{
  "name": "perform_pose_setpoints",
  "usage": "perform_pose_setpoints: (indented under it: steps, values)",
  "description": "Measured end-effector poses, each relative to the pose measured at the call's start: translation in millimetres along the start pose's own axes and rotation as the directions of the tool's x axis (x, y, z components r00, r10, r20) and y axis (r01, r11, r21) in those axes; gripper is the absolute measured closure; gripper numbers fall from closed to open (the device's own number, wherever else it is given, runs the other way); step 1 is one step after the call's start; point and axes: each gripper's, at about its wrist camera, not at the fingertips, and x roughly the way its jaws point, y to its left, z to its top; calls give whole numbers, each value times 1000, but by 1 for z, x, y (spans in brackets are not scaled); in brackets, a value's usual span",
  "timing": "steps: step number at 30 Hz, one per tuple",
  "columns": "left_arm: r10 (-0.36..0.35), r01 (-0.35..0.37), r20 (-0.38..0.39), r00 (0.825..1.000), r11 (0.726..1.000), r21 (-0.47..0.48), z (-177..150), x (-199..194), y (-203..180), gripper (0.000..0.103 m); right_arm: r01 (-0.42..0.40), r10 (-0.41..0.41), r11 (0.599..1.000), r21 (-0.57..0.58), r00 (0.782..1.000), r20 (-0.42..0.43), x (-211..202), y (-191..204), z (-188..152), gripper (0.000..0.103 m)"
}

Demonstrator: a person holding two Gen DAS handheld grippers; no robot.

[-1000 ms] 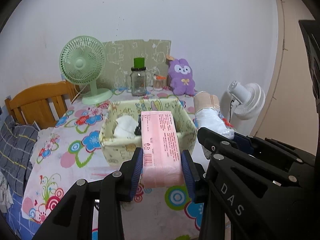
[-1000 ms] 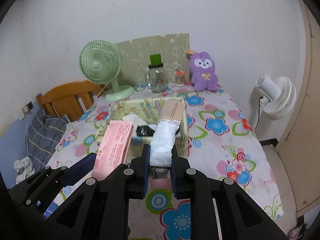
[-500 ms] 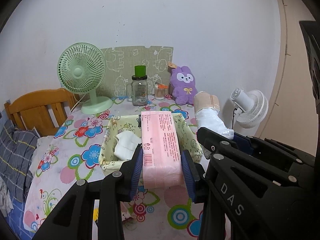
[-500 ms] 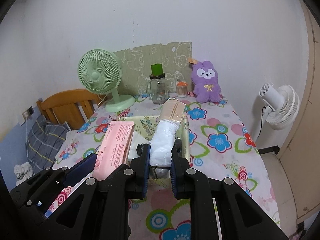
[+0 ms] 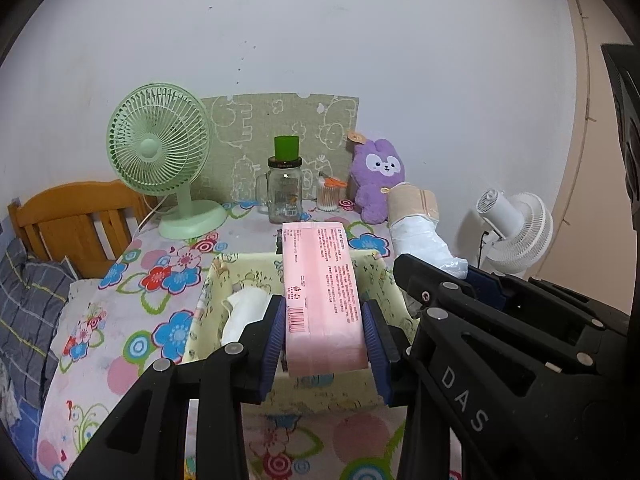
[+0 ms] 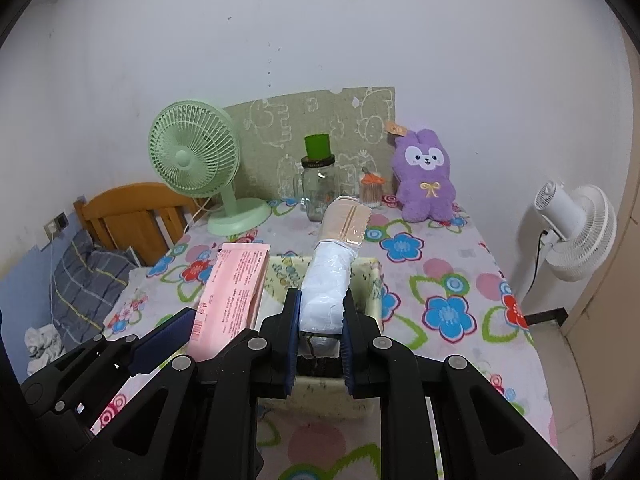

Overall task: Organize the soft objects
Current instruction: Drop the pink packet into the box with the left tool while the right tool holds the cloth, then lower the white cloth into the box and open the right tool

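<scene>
My left gripper (image 5: 325, 330) is shut on a pink tissue pack (image 5: 322, 292), held lengthwise above the pale yellow fabric basket (image 5: 208, 300). A white folded cloth (image 5: 244, 310) lies inside the basket at its left. My right gripper (image 6: 320, 334) is shut on a white plastic-wrapped roll with a beige end (image 6: 332, 276), also over the basket (image 6: 374, 280). The pink pack (image 6: 232, 292) shows at the left of the right wrist view, and the wrapped roll (image 5: 416, 232) at the right of the left wrist view.
On the floral tablecloth (image 6: 440, 280) at the back stand a green desk fan (image 5: 160, 152), a glass jar with green lid (image 5: 285, 188), a small cotton-swab pot (image 5: 330, 196) and a purple plush bunny (image 6: 426, 176). A wooden headboard (image 5: 76, 216) is left, a white fan (image 6: 576, 228) right.
Both grippers have drawn back toward the near edge of the table with their loads; the basket now sits closer under the fingers and the back items appear higher and farther.
</scene>
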Motion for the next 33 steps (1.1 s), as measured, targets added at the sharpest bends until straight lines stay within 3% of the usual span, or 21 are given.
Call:
perform_pose_setpoints:
  steps: [9,18,20,22,33]
  values:
    - [-8,8,-6,1000,1000,-3,4,28,5,64,-5,5,1000,6,1000,3,29,-6,6,83]
    - [-7,7,-67,998,1000,7,-5,58,10,62,-13,14,999,30,999,-48,61,-13,-2,83]
    - [-9,9,-72,997,1000,2,-7,62,11,57,-18,20,999,28,998,-56,66,-12,-6,83]
    - [-14,13,-86,996,1000,-10,-8,67,14,40,-25,27,999,28,998,-60,69,-12,-8,83]
    - [-10,8,-117,993,1000,-14,-17,75,20,32,-43,45,999,21,995,-90,80,-7,-15,83]
